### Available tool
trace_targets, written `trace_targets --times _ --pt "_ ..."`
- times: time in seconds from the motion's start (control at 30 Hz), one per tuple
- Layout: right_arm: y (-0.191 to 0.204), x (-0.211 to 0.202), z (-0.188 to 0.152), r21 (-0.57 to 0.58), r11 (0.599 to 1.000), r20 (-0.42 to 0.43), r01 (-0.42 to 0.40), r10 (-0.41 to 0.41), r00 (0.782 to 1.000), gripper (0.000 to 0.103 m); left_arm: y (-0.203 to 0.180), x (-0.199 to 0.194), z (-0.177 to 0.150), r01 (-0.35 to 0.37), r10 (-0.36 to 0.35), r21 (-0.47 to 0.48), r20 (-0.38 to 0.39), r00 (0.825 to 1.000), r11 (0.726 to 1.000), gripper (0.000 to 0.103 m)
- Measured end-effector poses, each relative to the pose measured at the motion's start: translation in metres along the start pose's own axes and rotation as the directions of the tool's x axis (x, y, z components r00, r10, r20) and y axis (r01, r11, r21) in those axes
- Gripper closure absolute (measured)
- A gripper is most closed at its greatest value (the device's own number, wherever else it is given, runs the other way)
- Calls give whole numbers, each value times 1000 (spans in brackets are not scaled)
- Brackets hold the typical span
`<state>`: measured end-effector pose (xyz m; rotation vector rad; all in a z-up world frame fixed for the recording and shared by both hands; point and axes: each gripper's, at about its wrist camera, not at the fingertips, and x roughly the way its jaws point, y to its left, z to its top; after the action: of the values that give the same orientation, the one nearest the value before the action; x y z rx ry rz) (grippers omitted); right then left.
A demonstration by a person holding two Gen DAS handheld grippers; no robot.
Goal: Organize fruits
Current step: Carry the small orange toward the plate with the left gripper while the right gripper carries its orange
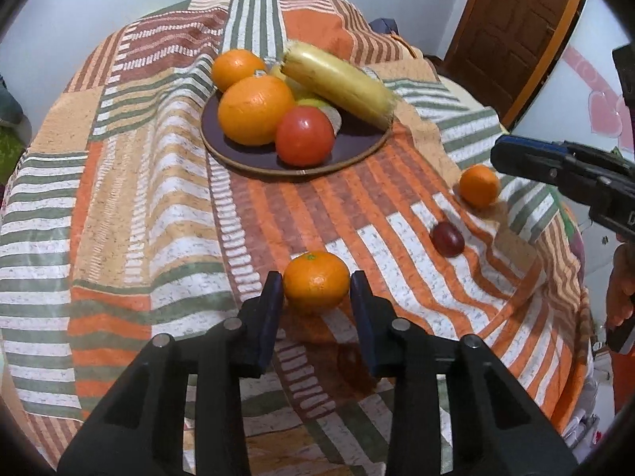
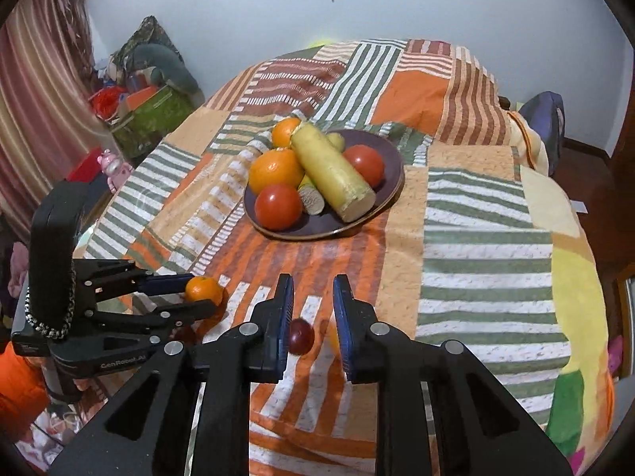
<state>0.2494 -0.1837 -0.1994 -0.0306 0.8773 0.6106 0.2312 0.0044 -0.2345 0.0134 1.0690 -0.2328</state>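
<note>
Left wrist view is showing the left hand-held gripper [image 1: 316, 291], fingers apart, flanking a tangerine [image 1: 316, 286], probably light and soft-skinned, best gripped across its middle.

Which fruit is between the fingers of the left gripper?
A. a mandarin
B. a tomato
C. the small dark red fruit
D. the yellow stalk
A: the left gripper has its fingers on both sides of a mandarin on the cloth, away from the plate.
</note>
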Motion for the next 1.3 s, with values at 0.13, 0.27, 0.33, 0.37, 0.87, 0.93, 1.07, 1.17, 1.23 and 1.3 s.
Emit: trace_targets --times 0.13,0.27,0.33,0.37,0.87,0.93,1.07,1.17,1.23,1.3 --pt "-1 4 0 -19 1000 -10 14 -14 1000 84 5 -10 9 4 -4 -22 32 999 1000 68" --pt "-7 7 -9 -13 1000 -43 23 -24 999 75 7 -19 11 22 -20 -36 58 998 999 68" --pt "-12 3 -18 -5 1000 -52 19 -19 998 65 7 -22 9 30 -28 -37 62 998 999 68" --pt "-15 -1 -23 -8 1000 -48 26 -26 999 62 7 -22 8 31 -29 -37 62 998 999 68" --pt "-75 -20 -27 79 975 -19 208 -207 978 62 4 -17 1 51 -49 -49 50 998 997 68" --pt "-80 -11 -21 85 974 -23 208 -207 978 62 5 -17 2 52 -49 -50 53 997 997 68" --pt "-88 12 -12 99 973 -56 208 -203 978 62 8 -16 6 50 -47 -61 59 997 997 68" --pt "-94 31 -10 98 970 -92 222 -213 973 62 13 -16 10 52 -47 -75 65 997 996 68" --pt "-96 38 -10 105 972 -106 210 -199 974 64 15 -16 13 49 -43 -78 70 997 996 68" --pt "-93 38 -9 91 974 -101 207 -198 975 69 18 -15 18 44 -38 -80 76 996 996 68"
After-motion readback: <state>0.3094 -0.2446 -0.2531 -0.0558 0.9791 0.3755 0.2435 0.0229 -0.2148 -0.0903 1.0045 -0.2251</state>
